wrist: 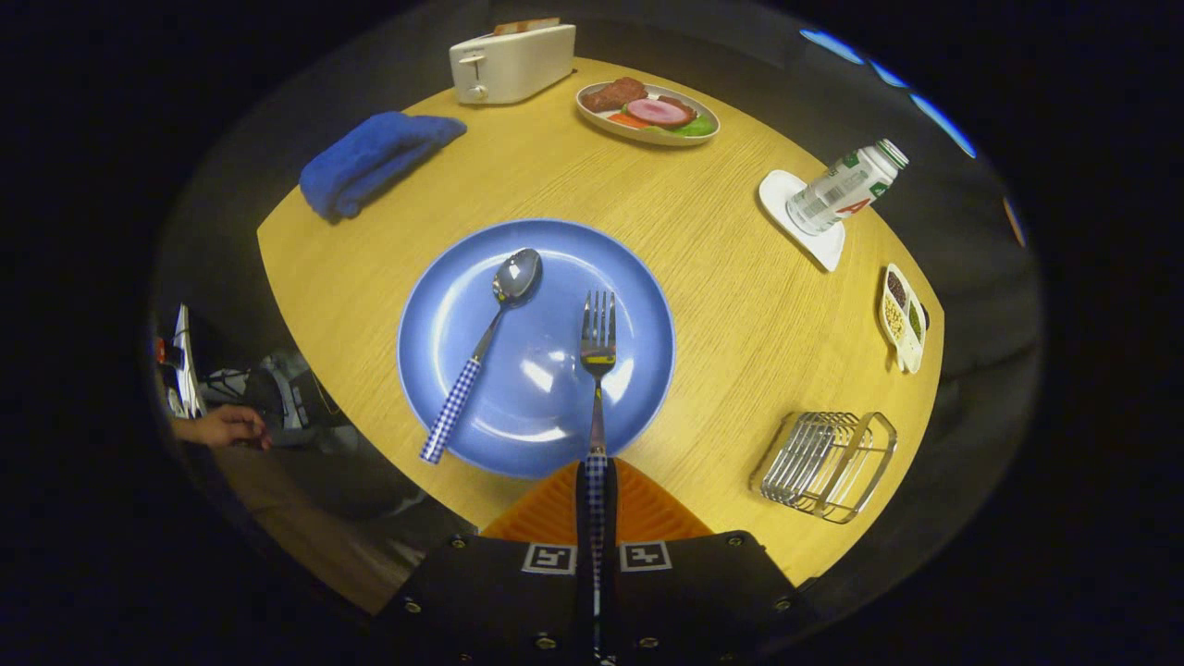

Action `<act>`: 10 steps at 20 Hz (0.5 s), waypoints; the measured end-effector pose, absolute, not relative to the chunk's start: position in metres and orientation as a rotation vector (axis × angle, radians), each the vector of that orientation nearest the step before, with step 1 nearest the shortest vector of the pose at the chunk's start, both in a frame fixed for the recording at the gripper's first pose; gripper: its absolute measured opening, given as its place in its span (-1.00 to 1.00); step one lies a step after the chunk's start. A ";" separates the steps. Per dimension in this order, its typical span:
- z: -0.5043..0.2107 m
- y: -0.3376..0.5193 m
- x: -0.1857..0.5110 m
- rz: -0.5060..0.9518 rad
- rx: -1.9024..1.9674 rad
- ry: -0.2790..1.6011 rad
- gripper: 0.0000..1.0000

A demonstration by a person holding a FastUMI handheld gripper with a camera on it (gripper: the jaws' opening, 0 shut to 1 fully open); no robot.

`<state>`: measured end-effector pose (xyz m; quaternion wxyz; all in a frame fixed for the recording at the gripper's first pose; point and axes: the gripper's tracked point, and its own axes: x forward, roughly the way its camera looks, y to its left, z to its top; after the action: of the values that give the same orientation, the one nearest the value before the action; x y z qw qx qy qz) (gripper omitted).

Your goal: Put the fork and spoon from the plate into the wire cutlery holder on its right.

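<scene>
A blue plate [638, 305] lies on the wooden table just ahead of my fingers. My gripper [597, 481] is shut on the checked handle of the fork [598, 342], whose tines point away from me over the right half of the plate. The fork looks lifted a little above the plate. The spoon [495, 324] with a matching checked handle rests on the plate's left half, its bowl far from me and its handle end hanging over the near rim. The wire cutlery holder [828, 462] stands to the right of the plate, near the table's front edge.
Beyond the plate are a blue cloth [370, 162], a white toaster [511, 63] and a dish of food [647, 113]. On the right stand a bottle [844, 188] on a white coaster and a small divided dish [904, 317]. A person's hand [222, 427] is off the table's left.
</scene>
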<state>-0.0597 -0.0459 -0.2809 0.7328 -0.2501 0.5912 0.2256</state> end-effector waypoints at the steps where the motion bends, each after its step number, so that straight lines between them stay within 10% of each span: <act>1: -0.275 -0.056 -0.063 0.502 -0.583 1.318 -0.94; 10: -0.234 -0.123 -0.069 0.478 -0.692 1.373 -0.95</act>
<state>-0.0688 -0.1229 -0.2336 0.6931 -0.3098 0.6146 0.2140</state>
